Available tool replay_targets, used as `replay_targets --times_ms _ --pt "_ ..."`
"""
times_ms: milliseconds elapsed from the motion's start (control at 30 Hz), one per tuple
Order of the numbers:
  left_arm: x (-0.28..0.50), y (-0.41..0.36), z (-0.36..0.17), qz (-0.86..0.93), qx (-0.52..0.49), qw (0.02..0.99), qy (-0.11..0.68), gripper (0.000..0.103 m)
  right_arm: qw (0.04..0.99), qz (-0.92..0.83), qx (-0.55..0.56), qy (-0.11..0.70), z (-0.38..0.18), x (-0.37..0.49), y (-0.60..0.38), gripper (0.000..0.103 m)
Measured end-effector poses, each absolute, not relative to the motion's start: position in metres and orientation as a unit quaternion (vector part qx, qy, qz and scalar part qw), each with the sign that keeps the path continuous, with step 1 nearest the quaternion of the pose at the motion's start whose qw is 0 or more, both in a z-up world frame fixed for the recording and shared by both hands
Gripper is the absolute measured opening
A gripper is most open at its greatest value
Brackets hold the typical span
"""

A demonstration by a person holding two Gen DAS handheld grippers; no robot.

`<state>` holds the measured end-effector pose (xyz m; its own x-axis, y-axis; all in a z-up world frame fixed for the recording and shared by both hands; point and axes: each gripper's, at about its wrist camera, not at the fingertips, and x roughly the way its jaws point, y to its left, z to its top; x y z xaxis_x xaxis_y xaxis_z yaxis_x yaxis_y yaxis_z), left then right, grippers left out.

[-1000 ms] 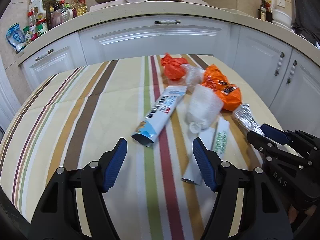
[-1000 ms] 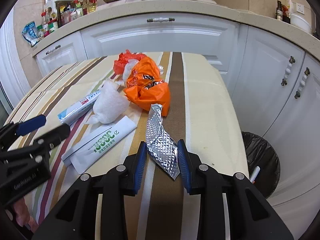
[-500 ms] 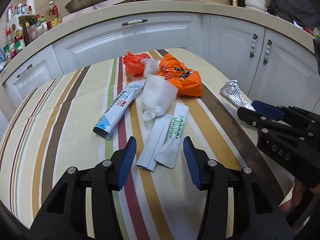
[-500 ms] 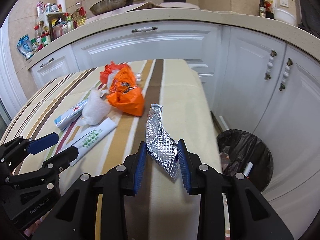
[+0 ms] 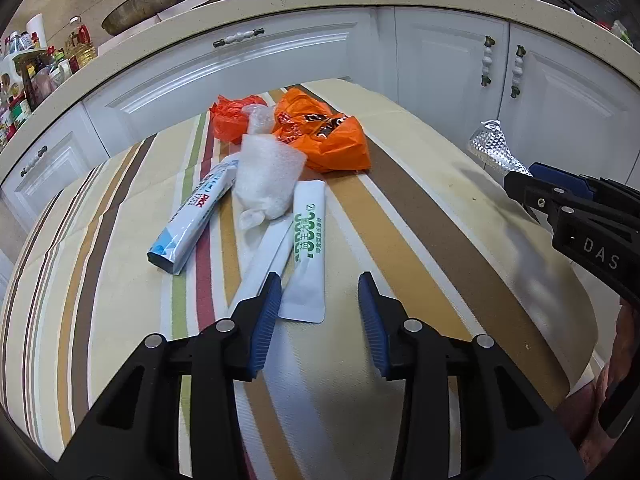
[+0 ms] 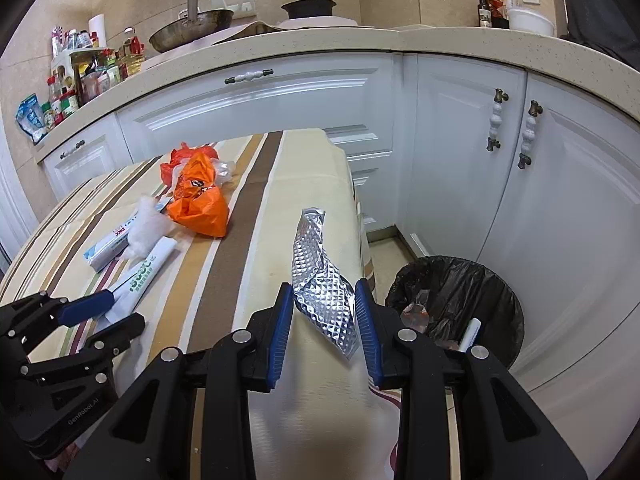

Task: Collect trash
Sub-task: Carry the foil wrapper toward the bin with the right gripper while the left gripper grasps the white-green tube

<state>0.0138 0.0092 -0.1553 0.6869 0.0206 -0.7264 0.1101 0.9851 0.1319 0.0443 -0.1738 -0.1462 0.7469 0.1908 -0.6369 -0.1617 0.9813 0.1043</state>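
My right gripper (image 6: pixel 323 312) is shut on a crinkled silver foil wrapper (image 6: pixel 320 276) and holds it above the table's right edge, left of the black-lined trash bin (image 6: pixel 456 304). The wrapper also shows in the left wrist view (image 5: pixel 494 152). My left gripper (image 5: pixel 318 304) is open and empty just above a white sachet with green print (image 5: pixel 306 240). Beyond it lie a second white sachet (image 5: pixel 262 264), a blue-and-white tube (image 5: pixel 192 220), a white plastic wad (image 5: pixel 266 180), an orange bag (image 5: pixel 324 136) and a red bag (image 5: pixel 232 118).
The striped tablecloth (image 5: pixel 420 220) covers the table, which ends at the right near white cabinets (image 6: pixel 520 184). The bin on the floor holds some trash and a white tube. A counter (image 6: pixel 320 44) with a wok, pot and bottles runs behind.
My right gripper has carried the foil wrapper right, off the pile toward the bin side. My left gripper has moved right, from the blue tube to over the white sachets, its jaws narrower.
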Motion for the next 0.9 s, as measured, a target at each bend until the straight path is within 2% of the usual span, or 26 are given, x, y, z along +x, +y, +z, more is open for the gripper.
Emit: replay_targets --times_ms 367,433,467,900 --pt "0.026 0.009 -0.157 -0.011 0.067 0.917 0.393 0.039 0.935 0.092 0.034 0.342 -0.147 0.048 -0.181 0.033" --pt "0.026 0.007 -0.157 -0.018 0.068 0.917 0.392 0.031 0.934 0.092 0.036 0.343 -0.149 0.048 -0.181 0.033" --pt "0.026 0.007 -0.157 -0.022 0.067 0.917 0.392 0.02 0.934 0.091 0.036 0.343 -0.149 0.049 -0.182 0.033" --pt "0.019 0.002 -0.152 -0.021 0.067 0.926 0.371 0.019 0.942 0.07 0.018 0.327 -0.146 0.043 -0.187 0.033"
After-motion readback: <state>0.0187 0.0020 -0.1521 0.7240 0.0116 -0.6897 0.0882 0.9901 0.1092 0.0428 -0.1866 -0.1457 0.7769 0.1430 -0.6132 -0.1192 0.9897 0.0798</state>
